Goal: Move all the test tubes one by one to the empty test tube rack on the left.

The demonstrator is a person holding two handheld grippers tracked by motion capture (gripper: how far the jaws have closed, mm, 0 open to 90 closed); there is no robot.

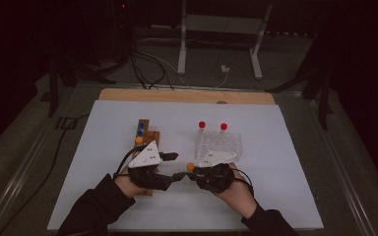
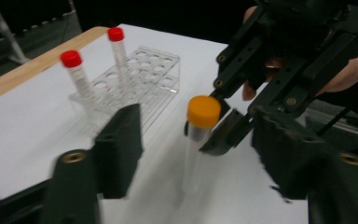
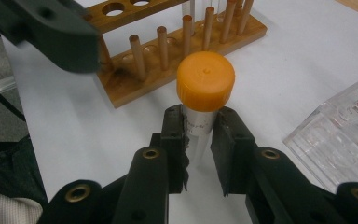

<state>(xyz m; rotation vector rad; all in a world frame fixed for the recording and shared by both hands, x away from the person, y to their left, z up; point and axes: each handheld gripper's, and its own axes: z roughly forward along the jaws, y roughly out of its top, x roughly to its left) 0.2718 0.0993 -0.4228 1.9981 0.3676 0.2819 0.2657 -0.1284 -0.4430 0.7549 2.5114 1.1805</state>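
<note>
An orange-capped tube (image 3: 204, 100) is gripped tight by the right hand-held gripper (image 3: 199, 135), the open left hand-held gripper (image 2: 193, 154) is placed around it, and the clear rack (image 2: 135, 77) is yet to be filled.

Wooden rack (image 1: 145, 133) left, clear rack (image 1: 219, 144) with red-capped tubes (image 1: 202, 125) right, bare table (image 1: 285, 187) between

Looks like a lab bench set up for recording. Shown by a clear plastic tube rack (image 1: 220, 145) with red-capped tubes (image 2: 78, 74) standing in it, a wooden rack (image 3: 177, 51) with pegs and holes, a white sheet (image 1: 285, 162) over a wooden table (image 1: 187, 96). Beyond that, dark surroundings, loose cables (image 1: 142, 69) on grey floor, and a metal stand (image 1: 221, 29).
</note>
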